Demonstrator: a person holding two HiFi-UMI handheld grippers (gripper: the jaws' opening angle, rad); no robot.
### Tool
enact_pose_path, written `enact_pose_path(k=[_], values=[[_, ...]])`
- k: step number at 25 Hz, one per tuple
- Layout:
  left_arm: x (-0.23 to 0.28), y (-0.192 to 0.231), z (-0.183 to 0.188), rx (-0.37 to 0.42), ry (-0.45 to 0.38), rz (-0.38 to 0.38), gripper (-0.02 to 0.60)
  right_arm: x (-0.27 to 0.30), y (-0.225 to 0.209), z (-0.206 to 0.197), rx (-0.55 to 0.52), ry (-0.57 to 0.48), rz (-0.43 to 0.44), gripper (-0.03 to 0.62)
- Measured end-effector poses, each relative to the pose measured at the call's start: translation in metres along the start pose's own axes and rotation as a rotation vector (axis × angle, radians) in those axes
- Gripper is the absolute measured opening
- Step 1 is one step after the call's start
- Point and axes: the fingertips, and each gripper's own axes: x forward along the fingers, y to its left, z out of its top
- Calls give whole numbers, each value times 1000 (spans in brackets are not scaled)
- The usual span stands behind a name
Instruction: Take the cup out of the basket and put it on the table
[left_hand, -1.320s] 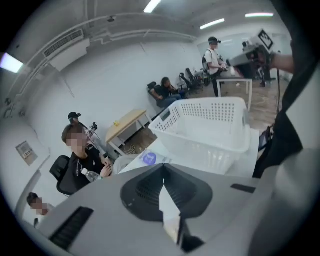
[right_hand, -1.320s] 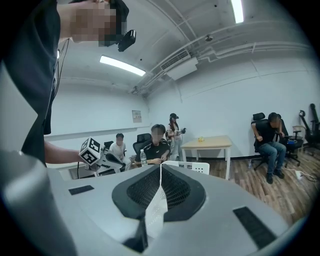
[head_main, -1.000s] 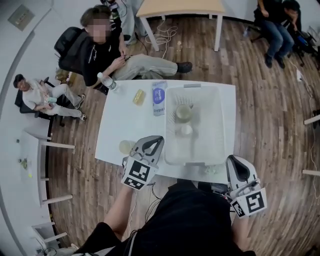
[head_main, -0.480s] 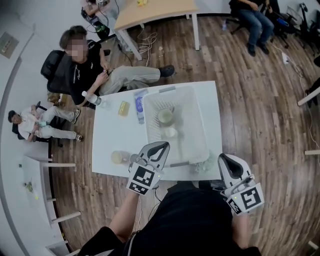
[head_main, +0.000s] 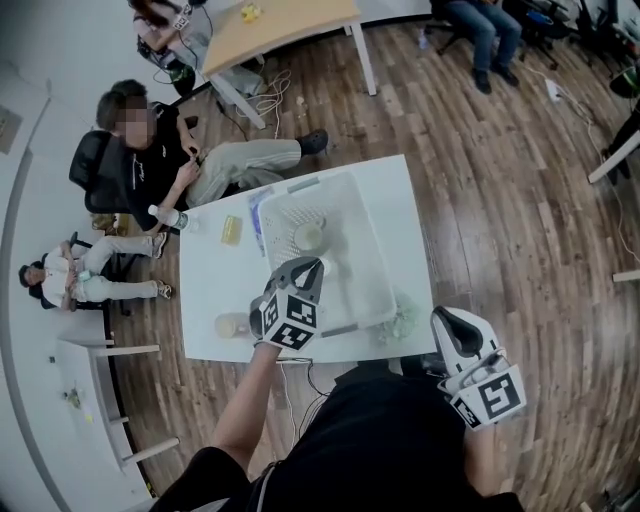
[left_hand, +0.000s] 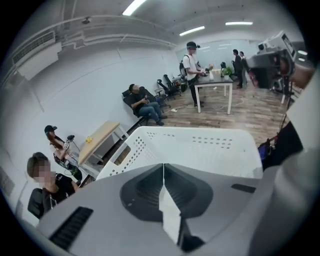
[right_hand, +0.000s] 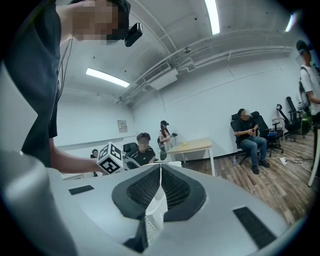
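Hovering at the basket's (head_main: 372, 270) near rim, the left gripper (head_main: 305, 266) is holding its fingers pressed together, empty, while the cup (head_main: 308, 236) is sitting inside just beyond them. The right gripper (head_main: 447, 320), also closed and empty, is hanging well apart.

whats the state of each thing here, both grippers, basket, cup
left gripper, shut, empty, by the basket's near side
right gripper, shut, empty, off the table
basket, upright on the table, open top
cup, in the basket, not yet taken out
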Motion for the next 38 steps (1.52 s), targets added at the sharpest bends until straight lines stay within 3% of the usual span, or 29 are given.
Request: enact_pose_path(k=[4, 13, 21, 28, 38], values=[[36, 21, -9, 49, 109, 23, 15, -10, -14, -1, 18, -9, -21, 26], [100, 31, -33, 48, 290, -19, 83, -28, -49, -2, 57, -22, -87, 26], [141, 25, -63, -43, 420, -63, 132, -47, -74, -11, 95, -21, -123, 26], [160, 31, -89, -91, 487, -74, 146, -46, -81, -9, 104, -9, -128, 26], [173, 24, -97, -18, 522, -77, 79, -56, -91, -13, 115, -2, -143, 26]])
